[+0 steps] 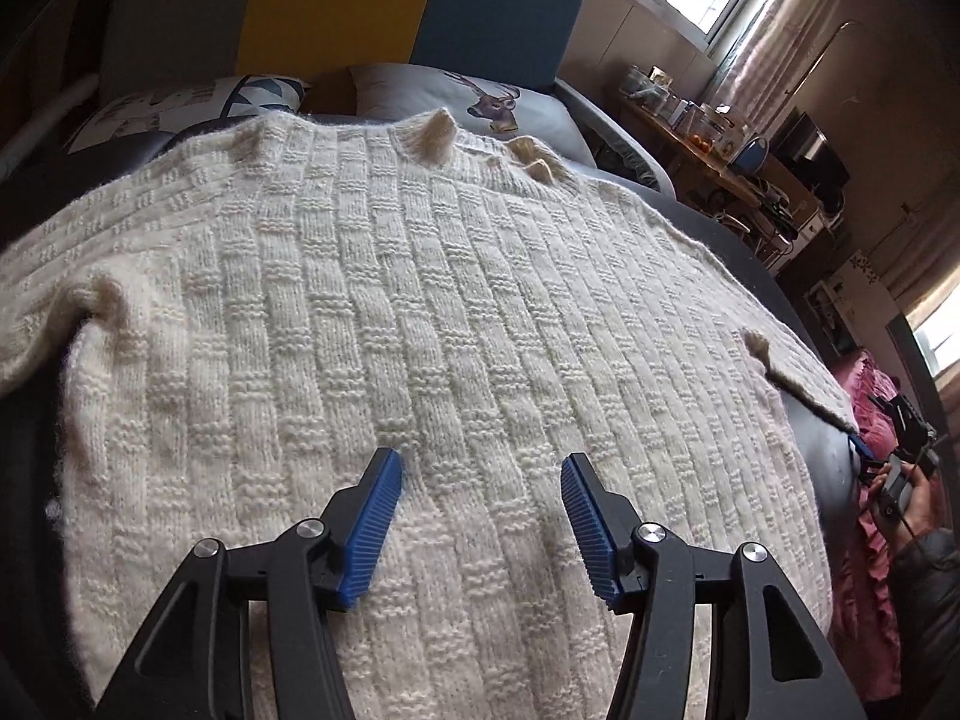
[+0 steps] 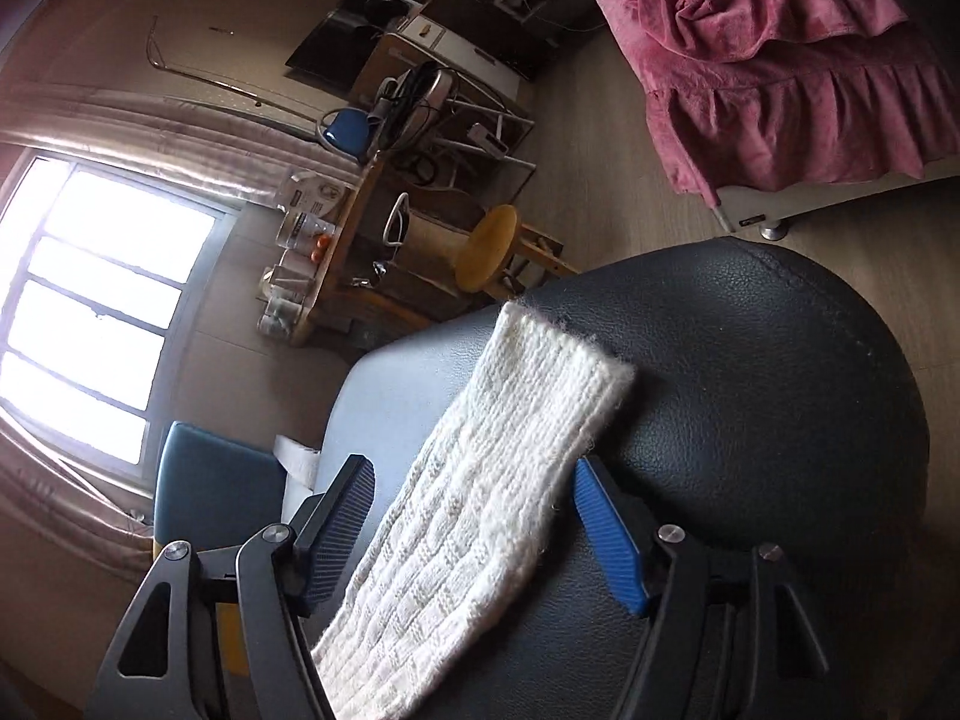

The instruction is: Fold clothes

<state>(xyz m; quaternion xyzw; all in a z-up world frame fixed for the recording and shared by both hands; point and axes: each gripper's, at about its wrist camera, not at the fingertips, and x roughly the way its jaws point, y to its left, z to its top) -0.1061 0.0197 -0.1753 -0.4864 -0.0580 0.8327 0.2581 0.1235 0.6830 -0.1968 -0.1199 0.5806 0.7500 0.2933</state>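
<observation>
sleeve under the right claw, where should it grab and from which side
Grip the ribbed cuff of the sleeve, which lies flat on the dark cushion. Come down from above with the open right claw, one pad on each long edge.

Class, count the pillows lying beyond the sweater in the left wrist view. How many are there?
2. A patterned pillow lies at the upper left, and a deer-print pillow to its right, both past the sweater's neckline. Others may be hidden behind the sweater.
</observation>
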